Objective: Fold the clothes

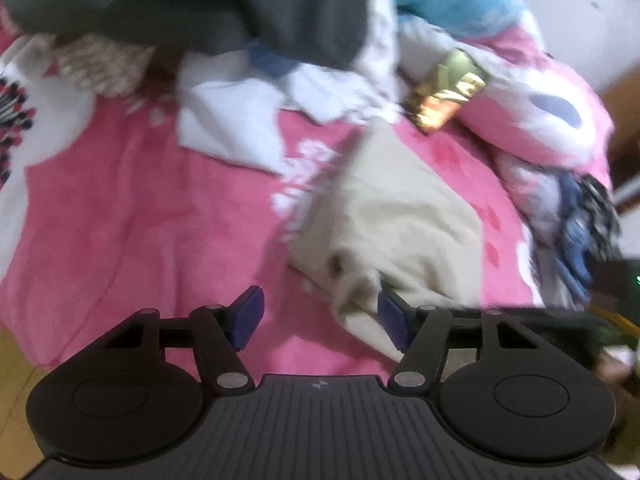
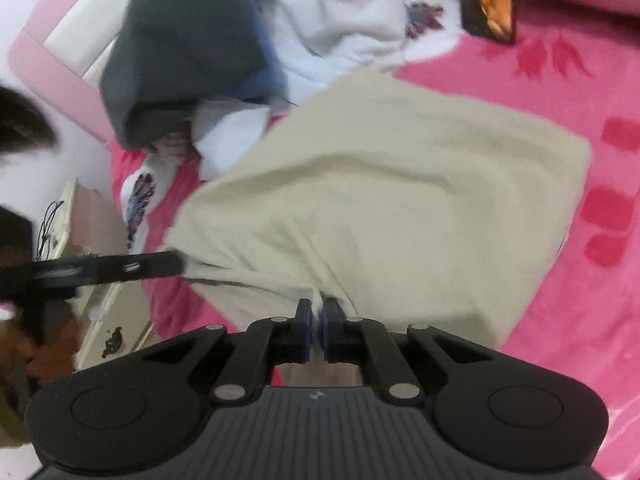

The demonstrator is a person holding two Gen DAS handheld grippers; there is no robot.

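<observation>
Risk sits mostly with my left gripper (image 1: 320,316): its jaws stand apart, the beige garment (image 1: 400,216) only brushing the right-hand pad, nothing pinched. My right gripper (image 2: 316,328) is clamped shut on a bunched edge of the same garment (image 2: 380,184), which lies half folded on the pink bed (image 2: 580,320). If I pull with the right alone, I judge the cloth will drag and skew, since the other corner is free. The pinch on the right looks thin, a small tuft between the pads, so a quick tug could slip it out. Both views are smeared by motion, so I cannot tell how many layers I hold. A grey garment (image 2: 180,40) and white cloth (image 2: 332,12) lie just beyond the fold; a wide sweep could catch them
</observation>
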